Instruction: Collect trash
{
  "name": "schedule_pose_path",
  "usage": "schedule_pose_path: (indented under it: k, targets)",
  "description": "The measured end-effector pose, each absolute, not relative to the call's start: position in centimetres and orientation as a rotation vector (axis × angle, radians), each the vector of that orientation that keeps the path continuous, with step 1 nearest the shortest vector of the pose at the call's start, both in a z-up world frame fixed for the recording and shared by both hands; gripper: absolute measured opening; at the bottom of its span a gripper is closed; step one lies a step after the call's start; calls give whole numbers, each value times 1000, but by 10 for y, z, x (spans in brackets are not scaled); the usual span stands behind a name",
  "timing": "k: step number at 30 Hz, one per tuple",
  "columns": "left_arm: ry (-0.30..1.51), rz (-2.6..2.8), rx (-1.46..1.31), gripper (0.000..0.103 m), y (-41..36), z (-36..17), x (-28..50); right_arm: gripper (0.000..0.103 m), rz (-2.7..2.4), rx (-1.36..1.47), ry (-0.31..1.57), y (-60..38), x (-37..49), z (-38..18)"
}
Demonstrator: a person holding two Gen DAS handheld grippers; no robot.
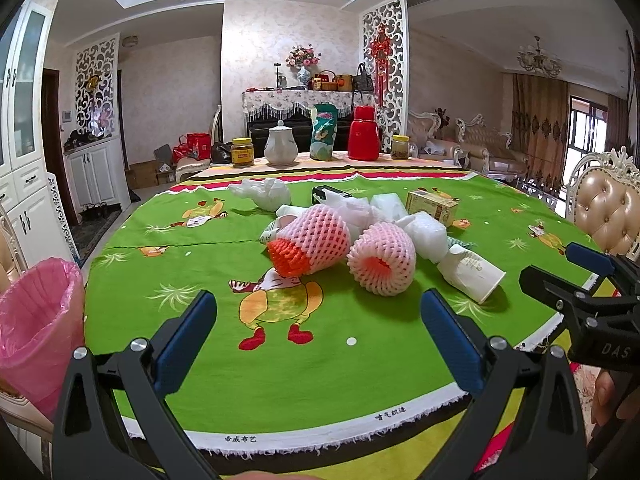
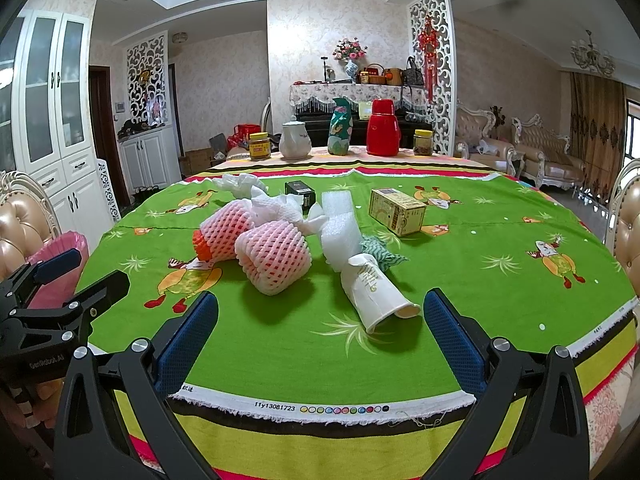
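With both grippers' jaws spread empty, best to pinch the paper cup (image 2: 378, 294) mid-body gently, then carry to the bin (image 1: 36, 328).

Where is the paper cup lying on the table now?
The paper cup lies on its side near the front of the green cloth, just ahead of the right gripper, right of the pink foam net.

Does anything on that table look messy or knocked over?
Yes. A white paper cup lies tipped on its side on the green tablecloth, crushed at its closed end. Behind it, two pink foam fruit nets, crumpled white foam sheets and small boxes are strewn about. Jars at the far edge stand upright.
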State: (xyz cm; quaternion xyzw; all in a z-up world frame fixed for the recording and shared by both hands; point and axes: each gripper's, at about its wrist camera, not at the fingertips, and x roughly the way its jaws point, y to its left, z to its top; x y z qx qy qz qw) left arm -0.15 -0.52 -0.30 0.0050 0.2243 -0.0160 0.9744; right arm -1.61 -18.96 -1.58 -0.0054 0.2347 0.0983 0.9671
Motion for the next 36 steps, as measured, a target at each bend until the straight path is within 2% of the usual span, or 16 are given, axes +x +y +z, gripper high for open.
schedule_pose_path:
  k: [36]
  targets:
    - [485,-72,31,99,-7,-12,5,96,158,-12,508,-197,-7,-28]
